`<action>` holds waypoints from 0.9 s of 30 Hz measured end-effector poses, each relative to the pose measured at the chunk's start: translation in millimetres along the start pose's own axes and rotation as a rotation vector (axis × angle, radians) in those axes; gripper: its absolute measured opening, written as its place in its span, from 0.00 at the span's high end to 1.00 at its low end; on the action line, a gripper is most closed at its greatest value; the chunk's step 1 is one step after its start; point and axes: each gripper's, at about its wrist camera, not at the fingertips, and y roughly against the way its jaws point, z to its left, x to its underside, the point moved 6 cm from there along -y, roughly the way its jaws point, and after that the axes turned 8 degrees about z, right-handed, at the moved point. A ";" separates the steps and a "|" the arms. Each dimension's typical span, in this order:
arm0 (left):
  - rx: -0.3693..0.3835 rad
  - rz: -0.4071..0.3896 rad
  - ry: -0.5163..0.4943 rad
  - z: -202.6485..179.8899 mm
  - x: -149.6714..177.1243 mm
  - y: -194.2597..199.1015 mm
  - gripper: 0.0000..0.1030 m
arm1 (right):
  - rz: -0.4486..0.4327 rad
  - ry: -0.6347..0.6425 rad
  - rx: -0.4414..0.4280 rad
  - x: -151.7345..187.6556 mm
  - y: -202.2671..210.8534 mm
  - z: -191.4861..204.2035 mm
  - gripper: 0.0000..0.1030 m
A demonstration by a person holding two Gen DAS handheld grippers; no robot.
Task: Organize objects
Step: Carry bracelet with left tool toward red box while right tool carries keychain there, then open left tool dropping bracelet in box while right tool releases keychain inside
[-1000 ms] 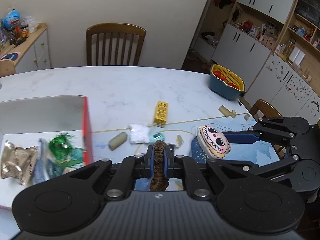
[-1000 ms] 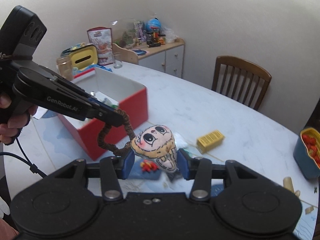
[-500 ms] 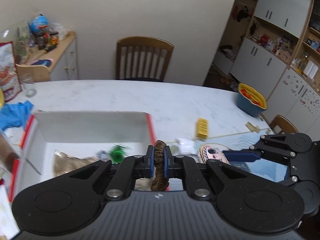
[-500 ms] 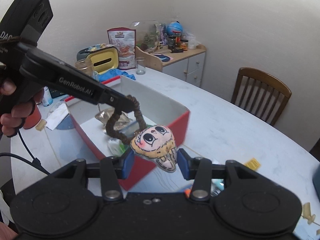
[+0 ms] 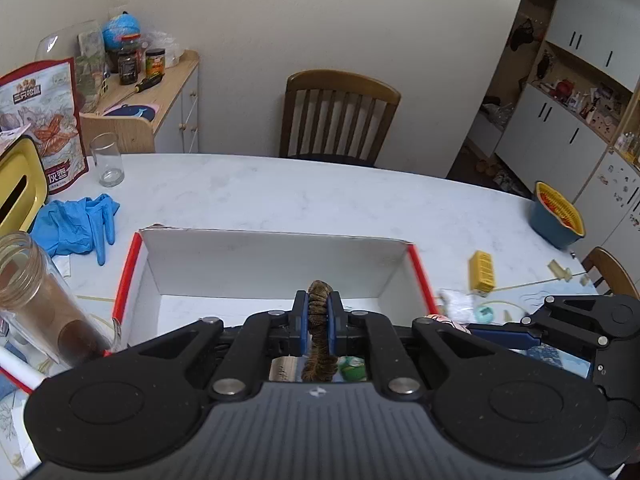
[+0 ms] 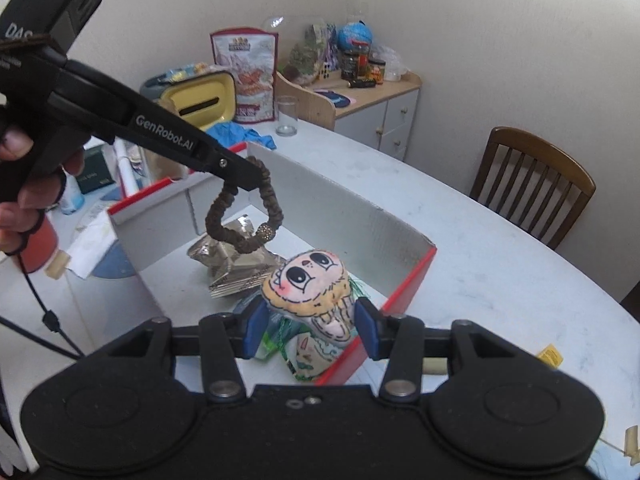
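- Two grips confirmed, both unchanged over the last second.
- Left gripper (image 5: 319,314): blue pads pressed fully together on brown braided fabric hair tie (image 5: 319,330); in the right wrist view, loop seen dangling free below the jaw tips (image 6: 244,216), clear of everything beneath.
- Right gripper (image 6: 308,328): jaws partly apart and clamped on either side of soft flat plush doll with painted face and yellow hair (image 6: 310,294); doll upright, face toward camera.
- Change noted against earlier frames: both tools carried sideways across white marble-look table (image 5: 320,200), away from the scattered yellow ridged plastic block (image 5: 482,272) and small items beside it.
- Now positioned over open white-lined cardboard box with red outer walls (image 5: 276,262), previously off to one side.
- Hair tie hanging above crumpled silver foil snack packet (image 6: 230,264) inside the box; doll above the near right corner, over green-and-white wrapped items (image 6: 280,336).
- Neither item resting on the box floor yet; both held in the air.
- Judgement: transport leg essentially complete, release stage at hand.
- Next move likely a slight lowering, then opening of each jaw.
- Risk: doll close to the red right wall (image 6: 404,296); early release could leave it caught on the rim.
- Several loose pieces left on the table; task far from finished.
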 end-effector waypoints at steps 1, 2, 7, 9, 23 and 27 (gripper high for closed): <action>0.000 0.004 0.004 3.4 -1.5 -4.5 0.91 | 0.011 0.004 0.009 -2.2 -5.4 2.1 0.56; 0.003 0.008 0.008 6.4 -2.9 -8.9 0.91 | 0.021 0.007 0.016 -4.3 -10.8 4.1 0.56; 0.007 0.030 0.006 15.7 -10.1 -32.8 0.91 | 0.073 0.023 0.036 -11.5 -38.4 13.4 0.56; 0.004 0.043 0.005 19.1 -13.0 -42.9 0.91 | 0.090 0.029 0.047 -12.0 -47.4 15.3 0.56; -0.091 0.192 -0.020 50.5 -6.7 -105.4 0.91 | 0.174 0.038 0.064 -6.0 -82.1 21.0 0.53; -0.129 0.237 -0.040 54.9 -3.4 -116.3 0.91 | 0.174 0.038 0.051 -5.4 -83.4 22.9 0.48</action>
